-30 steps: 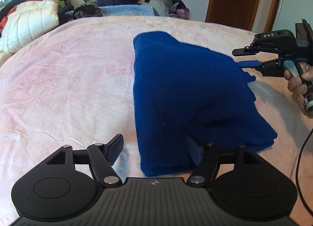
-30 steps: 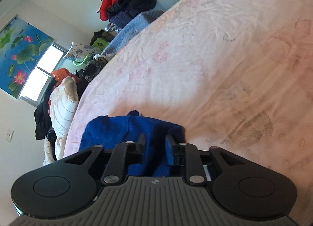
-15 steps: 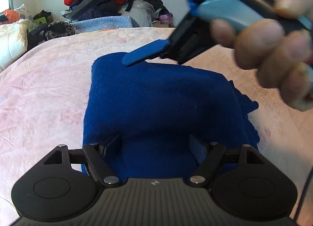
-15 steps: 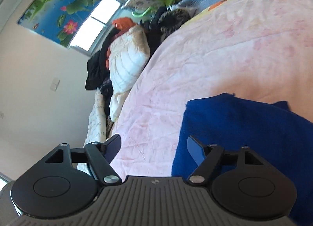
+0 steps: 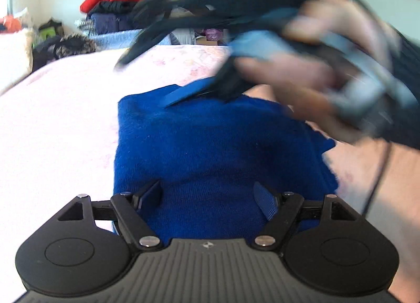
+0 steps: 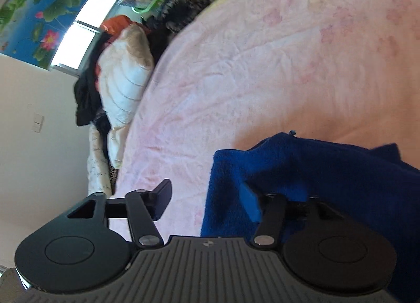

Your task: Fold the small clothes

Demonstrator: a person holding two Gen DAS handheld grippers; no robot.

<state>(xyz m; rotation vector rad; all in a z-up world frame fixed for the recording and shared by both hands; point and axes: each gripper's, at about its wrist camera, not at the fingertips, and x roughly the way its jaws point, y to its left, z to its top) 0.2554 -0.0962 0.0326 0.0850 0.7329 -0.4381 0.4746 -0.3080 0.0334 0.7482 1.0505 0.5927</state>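
On the pink bedspread: 1 blue knit garment, folded, lying flat. Left tongs spread wide over its near edge, nothing pinched. Right tongs closing at its far corner, nothing clamped. Risk judged: loose layers may be dragged askew and the fold undone.

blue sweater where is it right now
The blue sweater lies folded on the pink bedspread, centre of the left wrist view, directly ahead of the left gripper.
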